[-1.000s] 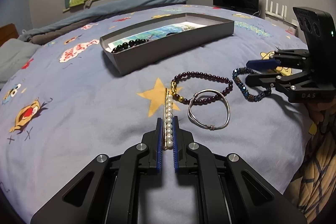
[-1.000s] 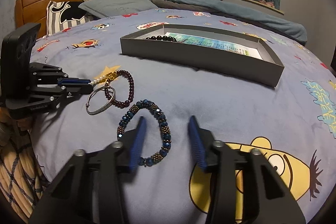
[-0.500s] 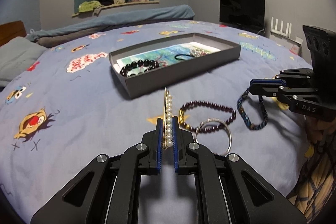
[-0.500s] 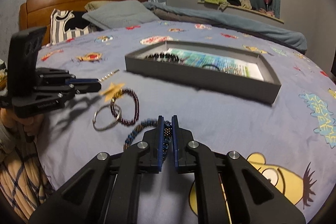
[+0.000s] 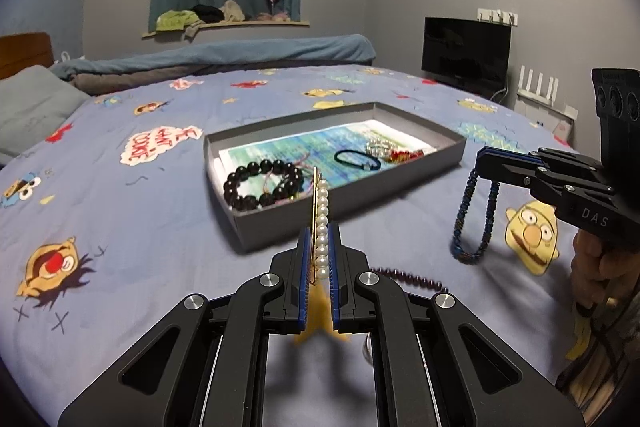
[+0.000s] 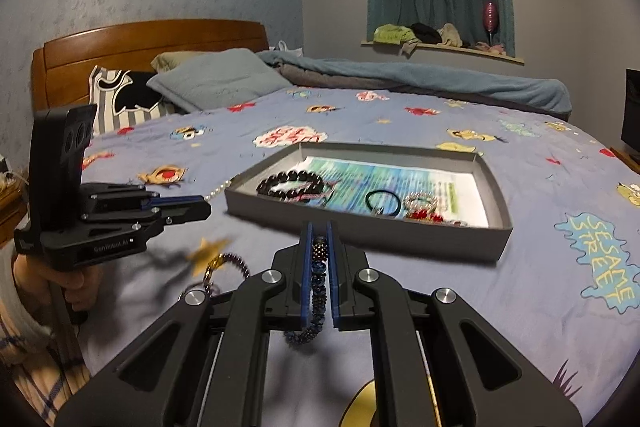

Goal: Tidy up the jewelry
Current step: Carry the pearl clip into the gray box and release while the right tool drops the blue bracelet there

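- The left hand-held gripper point(image 5: 319, 259) was seen clenched on a pearl bar piece point(image 5: 321, 227), a stiff row of small round white pearls beside a thin gold strip, held clear of the bed and pointing toward 12 o'clock at the grey tray point(image 5: 436, 169).
- The right hand-held gripper point(image 6: 319, 259) had just been closing and was clamped on a blue beaded bracelet point(image 6: 318, 283); its loop was seen dangling below the pads at 3 o'clock in the left wrist view.
- Risk judged: the bracelet was pinched on a short stretch of round, glossy beads, so it could roll out of the pads or swing and catch the tray wall.
- Risk judged: the pearl piece was held by one end only; a pivot or slip was possible if it was tipped.
- The tray looked like matte cardboard, shallow and rectangular, lined with printed paper; a black bead bracelet point(image 5: 262, 183), a black hair tie point(image 5: 357, 159) and small red and silver pieces were already inside.
- A dark purple bead bracelet point(image 6: 226, 263) was left on the soft cartoon-print bedsheet point(image 5: 120, 219), at 8 o'clock of the right hand-held gripper.
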### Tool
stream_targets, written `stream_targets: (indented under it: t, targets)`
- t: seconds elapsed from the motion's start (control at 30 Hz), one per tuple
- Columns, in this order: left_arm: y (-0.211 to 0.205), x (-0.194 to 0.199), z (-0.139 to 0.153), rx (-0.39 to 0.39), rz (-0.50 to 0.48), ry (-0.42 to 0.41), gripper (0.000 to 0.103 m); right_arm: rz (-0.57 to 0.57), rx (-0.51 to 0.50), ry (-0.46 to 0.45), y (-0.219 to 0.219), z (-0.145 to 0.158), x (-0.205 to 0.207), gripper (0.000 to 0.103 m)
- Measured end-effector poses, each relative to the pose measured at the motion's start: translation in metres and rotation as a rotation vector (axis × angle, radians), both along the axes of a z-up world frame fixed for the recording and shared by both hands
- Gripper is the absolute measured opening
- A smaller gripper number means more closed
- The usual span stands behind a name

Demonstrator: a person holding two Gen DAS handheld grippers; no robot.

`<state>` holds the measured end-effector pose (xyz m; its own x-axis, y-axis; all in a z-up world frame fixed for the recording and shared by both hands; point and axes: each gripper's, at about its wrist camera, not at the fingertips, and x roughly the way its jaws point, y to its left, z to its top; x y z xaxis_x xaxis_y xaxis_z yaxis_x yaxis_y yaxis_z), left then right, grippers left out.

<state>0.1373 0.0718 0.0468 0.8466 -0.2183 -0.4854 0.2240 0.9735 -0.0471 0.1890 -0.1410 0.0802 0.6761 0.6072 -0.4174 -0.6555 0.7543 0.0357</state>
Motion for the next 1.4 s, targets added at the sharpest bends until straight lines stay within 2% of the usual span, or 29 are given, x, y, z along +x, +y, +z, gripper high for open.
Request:
stream_targets:
  t: [0.67,0.87,1.2,1.4]
  targets:
    - [-0.002,0.038,0.013,-0.051,0.007,-0.021,0.009,-0.042,0.09,-0.034,0.003,0.032,0.044,0.007]
    - [0.001,0.061,0.018,-0.086,0.019,-0.017,0.009,-0.047,0.118,-0.041,0.01,0.042,0.059,0.007]
    - [0.0,0.1,0.012,-0.102,0.037,0.031,0.009,-0.041,0.127,0.006,0.026,0.036,0.088,0.007]
    - [0.003,0.11,0.006,-0.088,0.056,0.062,0.009,-0.006,0.129,0.056,0.043,0.026,0.098,0.007]
